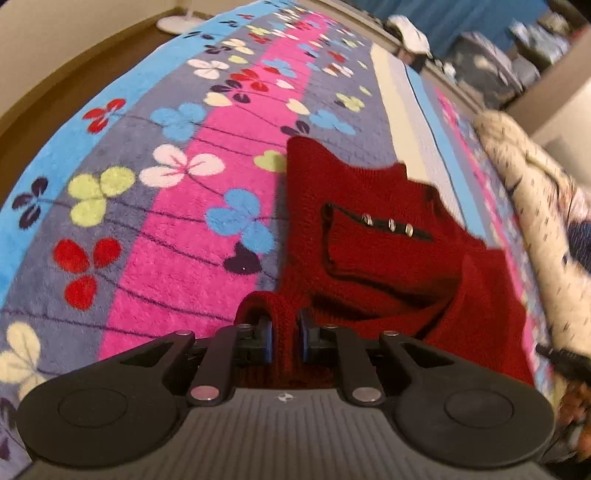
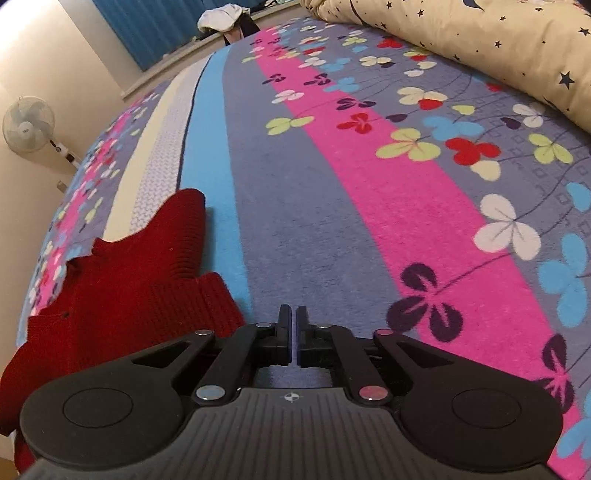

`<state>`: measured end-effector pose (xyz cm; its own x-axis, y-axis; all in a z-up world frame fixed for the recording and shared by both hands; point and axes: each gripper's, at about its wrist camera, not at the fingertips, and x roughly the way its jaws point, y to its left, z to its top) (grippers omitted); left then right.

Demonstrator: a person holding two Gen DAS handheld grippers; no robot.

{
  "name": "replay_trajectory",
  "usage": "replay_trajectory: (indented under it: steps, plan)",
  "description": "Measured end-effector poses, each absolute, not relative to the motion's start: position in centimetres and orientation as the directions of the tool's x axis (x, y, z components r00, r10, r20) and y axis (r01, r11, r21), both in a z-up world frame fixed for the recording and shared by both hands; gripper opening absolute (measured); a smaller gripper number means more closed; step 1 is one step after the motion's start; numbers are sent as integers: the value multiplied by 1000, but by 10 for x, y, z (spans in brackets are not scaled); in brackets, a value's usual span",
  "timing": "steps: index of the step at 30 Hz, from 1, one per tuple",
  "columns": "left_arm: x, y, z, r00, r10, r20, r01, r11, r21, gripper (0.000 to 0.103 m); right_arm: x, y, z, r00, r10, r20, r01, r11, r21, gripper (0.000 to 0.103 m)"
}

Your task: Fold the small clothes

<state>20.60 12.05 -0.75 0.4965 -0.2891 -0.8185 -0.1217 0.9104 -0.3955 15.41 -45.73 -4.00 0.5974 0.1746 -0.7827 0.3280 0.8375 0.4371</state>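
Left gripper (image 1: 284, 332): fingers pinching a fold of red sweater (image 1: 369, 236), which spreads ahead of them on the bed (image 1: 177, 229). Right gripper (image 2: 293, 332): fingers pressed together, empty; sweater left of them.

**The bedroom around my bed**

I look over a bed under a fleece blanket (image 2: 332, 206) striped pink, grey and blue with clover flowers. A cream star-print duvet (image 2: 480, 40) lies bunched along one edge. Blue curtains (image 2: 147, 26) hang behind, and a white fan (image 2: 27, 123) stands by the cream wall.
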Motion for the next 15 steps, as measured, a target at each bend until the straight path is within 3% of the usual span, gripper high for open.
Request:
replay_trajectory:
  steps: [3,7,15]
  plan:
    - [202,124,-3,518,-289,-805,-140,900,-413,21,150,-456,-31,627,170,-760,295,852,433,7]
    - [192,131,9,564,-250,-787,-165,900,-404,39,143,-459,-23,654,167,-738,272,858,435,24]
    - [178,150,21,622,-234,-747,-191,880,-434,40,127,-464,-15,674,168,-720,255,862,439,31]
